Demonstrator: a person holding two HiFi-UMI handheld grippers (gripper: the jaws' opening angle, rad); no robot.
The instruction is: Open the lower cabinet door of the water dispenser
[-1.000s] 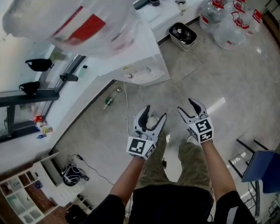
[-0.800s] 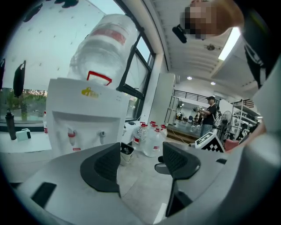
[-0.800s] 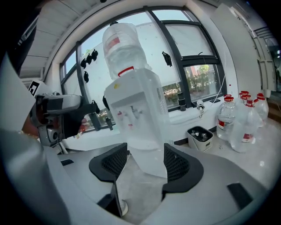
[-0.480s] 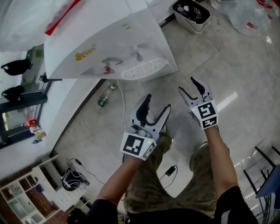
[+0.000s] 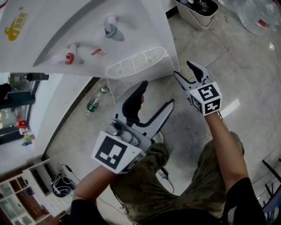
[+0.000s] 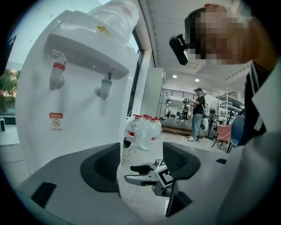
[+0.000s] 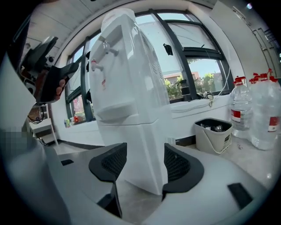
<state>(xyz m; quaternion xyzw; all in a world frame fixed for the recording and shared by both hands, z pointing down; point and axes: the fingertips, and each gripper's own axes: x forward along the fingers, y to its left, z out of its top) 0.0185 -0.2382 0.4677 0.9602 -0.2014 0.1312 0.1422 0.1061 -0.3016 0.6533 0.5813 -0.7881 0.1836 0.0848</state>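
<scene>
The water dispenser is seen standing on the floor, just in front of the person. A red tap and a blue tap are seen on its front, with a white drip tray under them. The lower cabinet door is found below that tray, and it is seen shut.

The left gripper is held up in the air, away from the dispenser. Its jaws are spread apart and nothing is held between them. The right gripper is held near the bottom corner of the dispenser. Its jaws are spread wide too, and nothing is gripped. In the right gripper view, the lower part of the dispenser is framed between the two jaws but is not touched.

A green bottle is left lying on the floor beside the dispenser. A white bin and big water bottles are kept further back.
</scene>
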